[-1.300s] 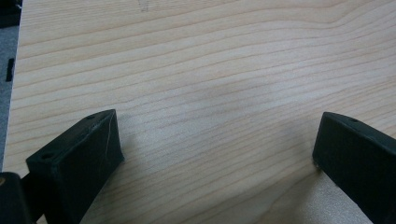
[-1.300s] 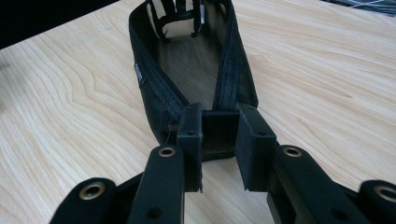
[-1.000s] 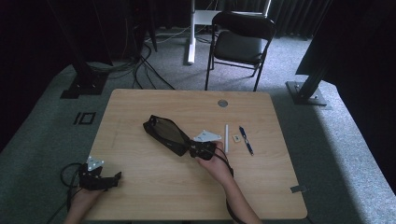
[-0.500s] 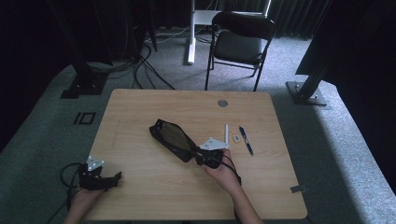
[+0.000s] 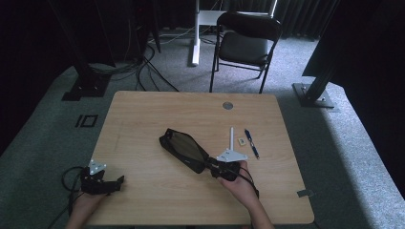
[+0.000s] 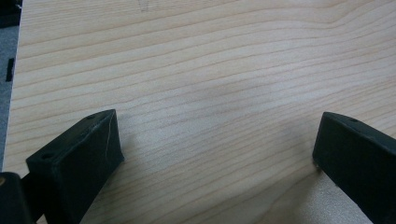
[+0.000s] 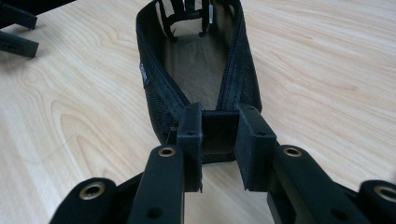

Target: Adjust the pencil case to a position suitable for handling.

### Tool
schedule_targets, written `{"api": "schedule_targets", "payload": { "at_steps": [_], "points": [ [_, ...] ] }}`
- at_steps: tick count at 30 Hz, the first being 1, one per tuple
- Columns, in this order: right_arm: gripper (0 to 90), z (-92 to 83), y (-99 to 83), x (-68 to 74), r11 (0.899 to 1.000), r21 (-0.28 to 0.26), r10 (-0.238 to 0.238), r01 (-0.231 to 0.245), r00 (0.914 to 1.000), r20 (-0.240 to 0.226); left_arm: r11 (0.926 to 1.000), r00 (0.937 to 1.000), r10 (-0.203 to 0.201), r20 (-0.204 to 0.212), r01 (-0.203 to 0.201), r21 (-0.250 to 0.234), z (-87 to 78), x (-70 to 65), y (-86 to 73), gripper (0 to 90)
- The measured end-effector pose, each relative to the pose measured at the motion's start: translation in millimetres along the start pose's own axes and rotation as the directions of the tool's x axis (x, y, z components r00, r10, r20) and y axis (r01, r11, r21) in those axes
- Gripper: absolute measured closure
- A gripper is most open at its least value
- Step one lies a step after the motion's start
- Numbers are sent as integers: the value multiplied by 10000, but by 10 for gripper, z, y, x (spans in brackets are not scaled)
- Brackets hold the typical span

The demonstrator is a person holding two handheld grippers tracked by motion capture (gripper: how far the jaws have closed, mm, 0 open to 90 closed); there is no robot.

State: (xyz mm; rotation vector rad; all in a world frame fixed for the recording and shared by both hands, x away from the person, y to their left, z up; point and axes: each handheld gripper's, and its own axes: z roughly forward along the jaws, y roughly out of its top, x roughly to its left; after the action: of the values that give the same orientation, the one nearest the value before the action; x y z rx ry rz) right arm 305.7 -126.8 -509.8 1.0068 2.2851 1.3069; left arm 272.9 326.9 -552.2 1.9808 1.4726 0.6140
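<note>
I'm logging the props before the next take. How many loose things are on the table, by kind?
Black mesh pouch, open, gripped at one end by the right gripper: 1
White stick: 1
Blue pen: 1
Small pale tag, too small to make out: 1
Total: 4

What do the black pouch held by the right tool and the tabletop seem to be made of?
Black pouch: apparently woven mesh fabric, matte; a fine weave shows on its sides, with a zipper band along the open rim. It looks soft, since the end pinched by the right tool folds. Tabletop: light wood or wood-look laminate with a smooth finish; grain lines show, but which of the two is unclear.
</note>
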Motion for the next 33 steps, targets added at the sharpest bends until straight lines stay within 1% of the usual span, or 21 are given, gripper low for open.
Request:
{"api": "schedule_targets", "payload": {
  "at_steps": [5,12,14,17,18,20,23,30,33],
  "points": [
    [734,-139,-78,-16,10000,-6,-44,45,9999,131,10000,10000,-4,0,4,-2,0,-1,0,14],
    [734,-328,-161,-26,9999,-117,16,-15,9999,99,10000,10000,-2,0,2,0,0,0,0,14],
    [734,-385,-190,-38,9999,-82,-64,65,9998,169,10000,10000,-4,0,4,-3,0,-1,0,14],
    [733,-444,-245,-73,10000,-15,2,-2,9998,208,10000,10000,-3,0,3,-1,0,-1,0,14],
    [733,-469,-274,-93,10000,-12,64,-63,9997,252,10000,10000,-2,1,2,0,0,0,0,14],
    [733,-513,-320,-112,9996,-83,283,-282,9994,197,10000,10000,-1,0,1,-1,0,0,0,14],
    [733,-576,-360,-114,9998,-35,201,-200,9993,305,10000,10000,-3,-1,3,-1,0,-1,0,14],
    [733,-722,-423,-126,9994,-85,331,-329,9990,285,10000,10000,-2,1,2,-1,0,0,0,14],
    [733,-782,-449,-143,9994,-89,347,-343,9987,377,10000,10000,-4,-1,4,-1,0,-1,0,14]
  ]
}}
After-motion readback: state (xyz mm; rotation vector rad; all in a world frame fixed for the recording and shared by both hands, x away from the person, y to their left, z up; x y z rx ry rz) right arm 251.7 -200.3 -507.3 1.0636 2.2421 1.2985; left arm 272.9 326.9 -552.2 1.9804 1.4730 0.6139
